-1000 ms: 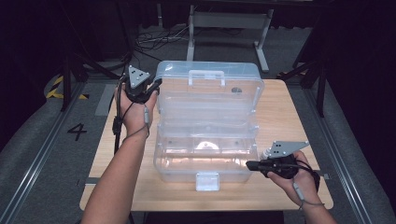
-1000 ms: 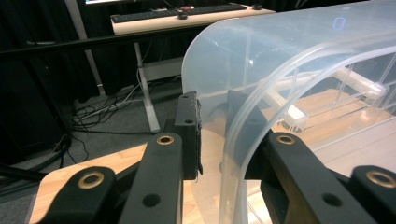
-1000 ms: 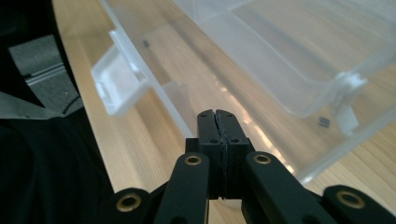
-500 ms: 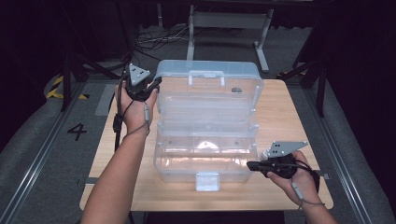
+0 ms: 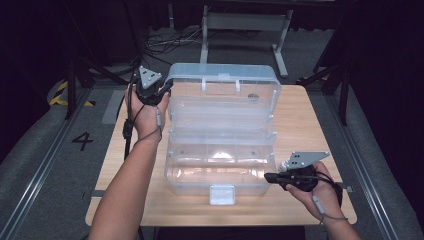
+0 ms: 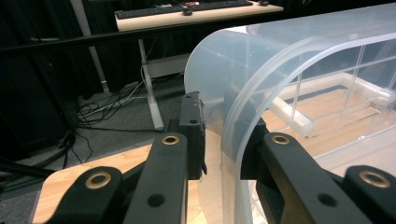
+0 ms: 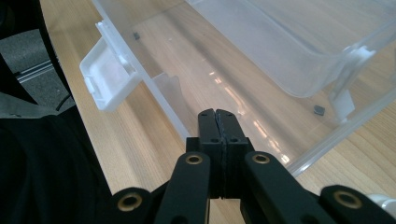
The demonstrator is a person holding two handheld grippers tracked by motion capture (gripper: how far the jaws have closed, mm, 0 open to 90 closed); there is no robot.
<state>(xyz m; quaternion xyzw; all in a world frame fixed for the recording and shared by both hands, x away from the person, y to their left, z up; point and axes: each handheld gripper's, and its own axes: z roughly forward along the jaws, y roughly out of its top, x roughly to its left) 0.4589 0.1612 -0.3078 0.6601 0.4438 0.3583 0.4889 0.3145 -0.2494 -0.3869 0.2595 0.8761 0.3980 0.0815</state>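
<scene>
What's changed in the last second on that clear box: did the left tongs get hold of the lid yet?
The left tongs have just been closing, with the lid's curved end wall between the jaws; a gap remains at the near pad, so no firm grip yet. The left hand barely shifted. The clear tool box, its white latch and the shut right tongs at the box's near right corner stayed put.

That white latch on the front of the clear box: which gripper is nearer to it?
Right. The right gripper sits beside the box's front right corner, close to the white latch. The left gripper is at the lid, far back.
</scene>
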